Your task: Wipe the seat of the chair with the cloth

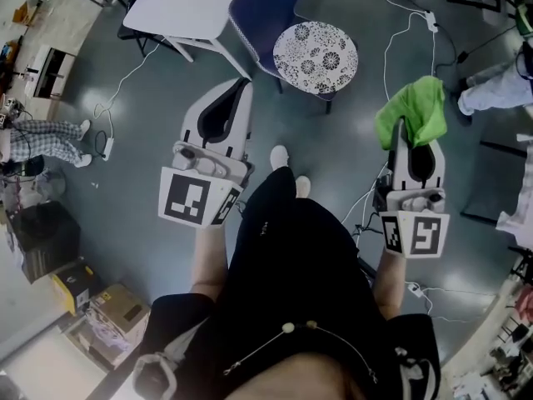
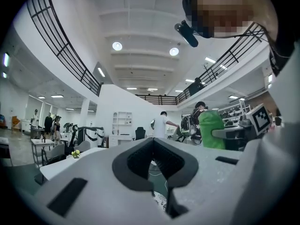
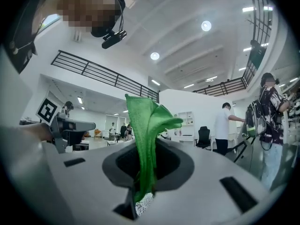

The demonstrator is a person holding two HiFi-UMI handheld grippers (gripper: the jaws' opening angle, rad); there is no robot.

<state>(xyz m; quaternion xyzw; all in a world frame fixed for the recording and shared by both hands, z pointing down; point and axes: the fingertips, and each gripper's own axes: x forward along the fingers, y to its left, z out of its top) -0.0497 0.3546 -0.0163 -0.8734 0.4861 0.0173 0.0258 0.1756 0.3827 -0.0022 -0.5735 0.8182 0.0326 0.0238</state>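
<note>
Cloth [image 1: 412, 111], green and bunched, is pinched between the clenched jaws of the right gripper [image 1: 401, 132], at about four o'clock from the chair's round patterned seat [image 1: 316, 57] and clear of it. The left gripper [image 1: 240, 86], at eight o'clock from the seat, is closed on nothing.

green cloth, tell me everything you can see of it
The green cloth is bright, soft-looking fabric, crumpled into loose folds. It is pinched between the shut jaws of the right gripper and bunches up over the gripper's tip. In the right gripper view a short end pokes out below the jaws. Only the gripper touches it. It is held in the air, apart from the round patterned chair seat.
</note>
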